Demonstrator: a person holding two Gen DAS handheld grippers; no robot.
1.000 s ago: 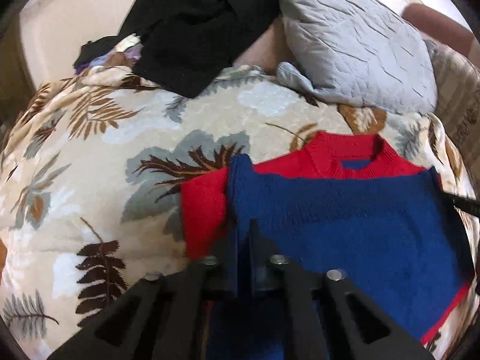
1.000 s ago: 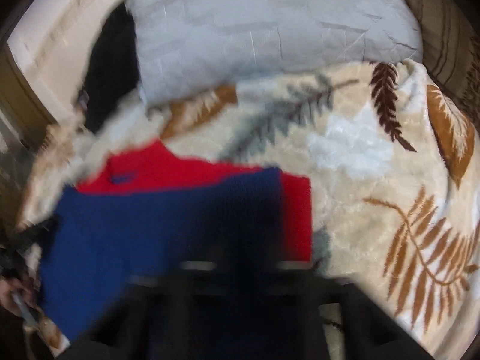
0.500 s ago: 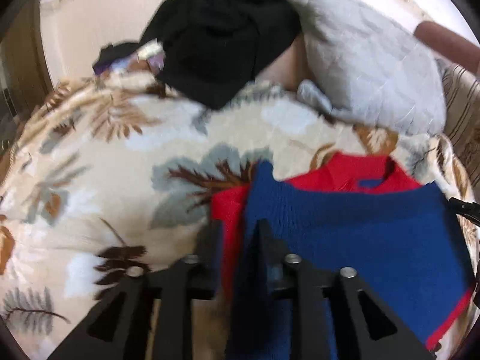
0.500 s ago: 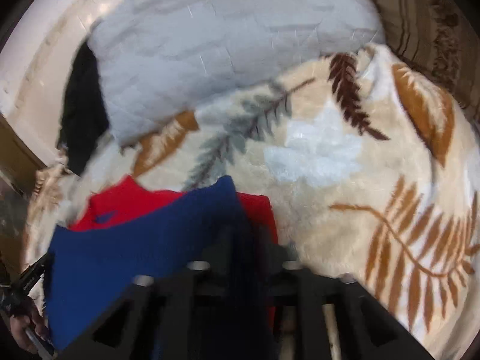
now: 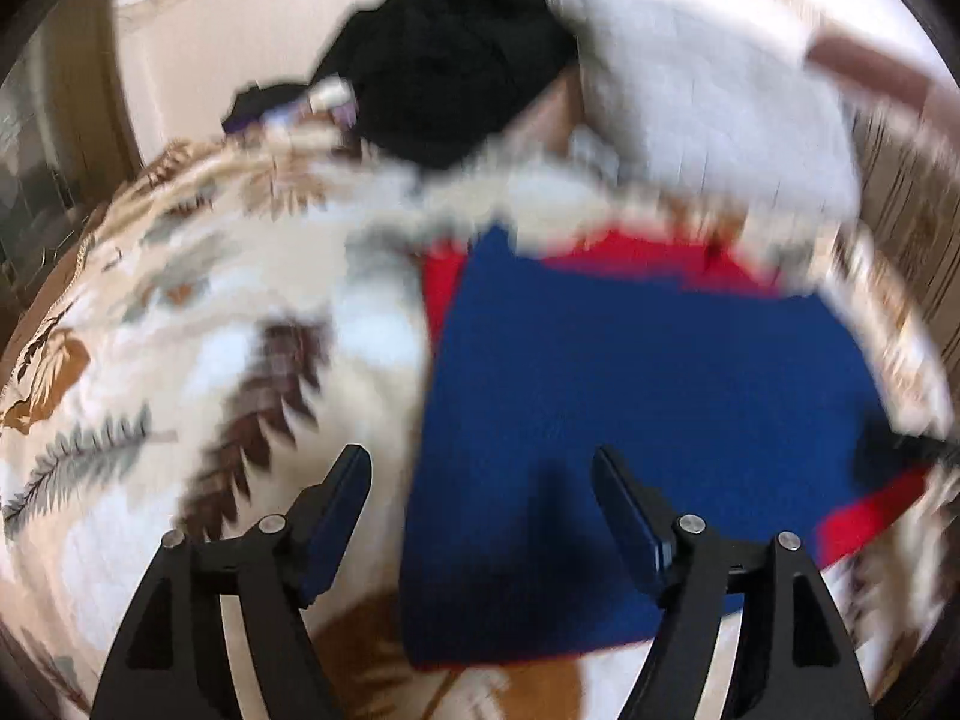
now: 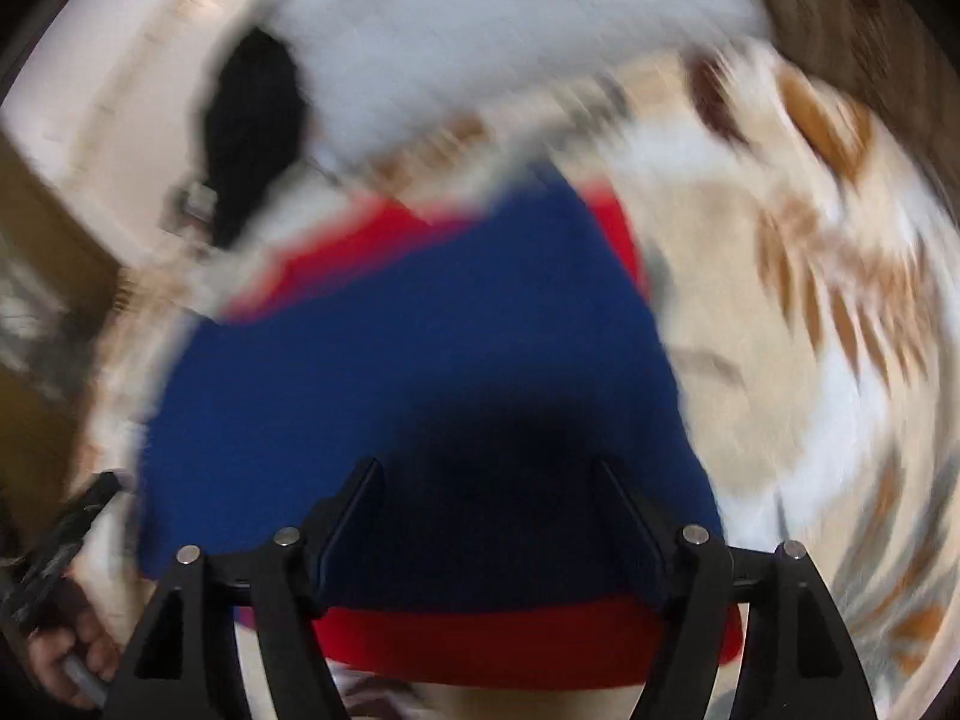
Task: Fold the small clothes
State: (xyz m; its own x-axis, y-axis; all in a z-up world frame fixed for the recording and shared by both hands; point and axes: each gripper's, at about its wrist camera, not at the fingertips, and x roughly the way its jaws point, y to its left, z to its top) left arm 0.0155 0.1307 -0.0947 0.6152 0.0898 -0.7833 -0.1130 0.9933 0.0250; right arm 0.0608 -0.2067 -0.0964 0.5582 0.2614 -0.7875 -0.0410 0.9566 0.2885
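A small blue and red knitted sweater (image 5: 630, 396) lies folded on a leaf-patterned blanket (image 5: 180, 360). Blue fabric covers most of it; red shows at the neck and along one edge. My left gripper (image 5: 480, 480) is open and empty above the sweater's left edge. My right gripper (image 6: 489, 492) is open and empty above the sweater (image 6: 420, 372), near its red hem. The right gripper's tip shows in the left wrist view (image 5: 900, 450). Both views are blurred by motion.
A grey quilted pillow (image 5: 708, 96) and a pile of black clothes (image 5: 444, 60) lie at the back of the blanket. A striped cushion (image 5: 912, 222) is at the right. The person's hand shows in the right wrist view (image 6: 66, 654).
Both grippers were shut on the sweater's blue fold; now both have opened and let go. The blue layer lies flat over the red. Both cameras have pulled back.
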